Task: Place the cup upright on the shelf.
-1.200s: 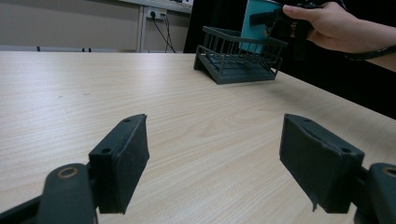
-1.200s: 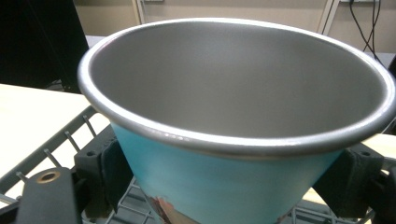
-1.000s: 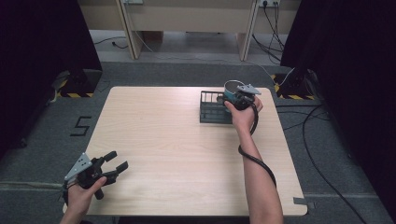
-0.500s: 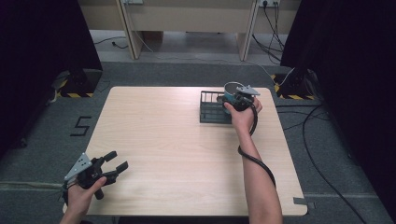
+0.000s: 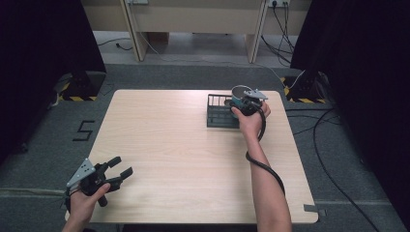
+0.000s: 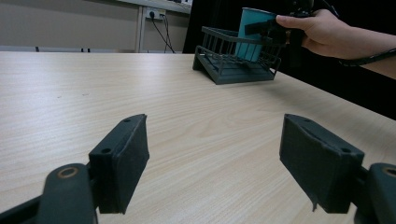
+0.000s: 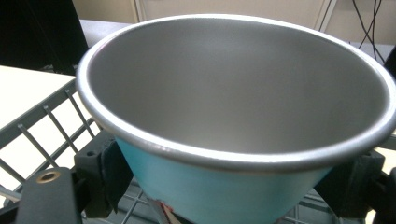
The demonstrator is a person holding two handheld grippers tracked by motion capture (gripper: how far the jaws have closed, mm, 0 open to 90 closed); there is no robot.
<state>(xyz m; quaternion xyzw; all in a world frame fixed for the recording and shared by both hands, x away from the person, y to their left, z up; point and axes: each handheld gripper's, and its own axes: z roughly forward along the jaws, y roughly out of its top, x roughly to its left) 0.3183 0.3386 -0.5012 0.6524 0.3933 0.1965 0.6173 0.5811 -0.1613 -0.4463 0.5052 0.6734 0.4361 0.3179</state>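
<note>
1. Right gripper (image 5: 241, 104) was at the far right of the worktop (image 5: 193, 159), jaws clamped on the outside of a teal cup (image 7: 224, 186), one on each side.
2. Cup had a bare metal inside and rim, mouth up, tilted slightly. It sat over or in the dark wire rack (image 5: 220, 116); its base was hidden, so I couldn't tell whether it rested on the rack floor.
3. In the left gripper view, the cup (image 6: 254, 35) stood above the rack's (image 6: 229, 65) top rail at its right end.
4. Left gripper (image 5: 118, 171) was at the near left corner, well apart from the rack, jaws wide open, holding nothing.
</note>
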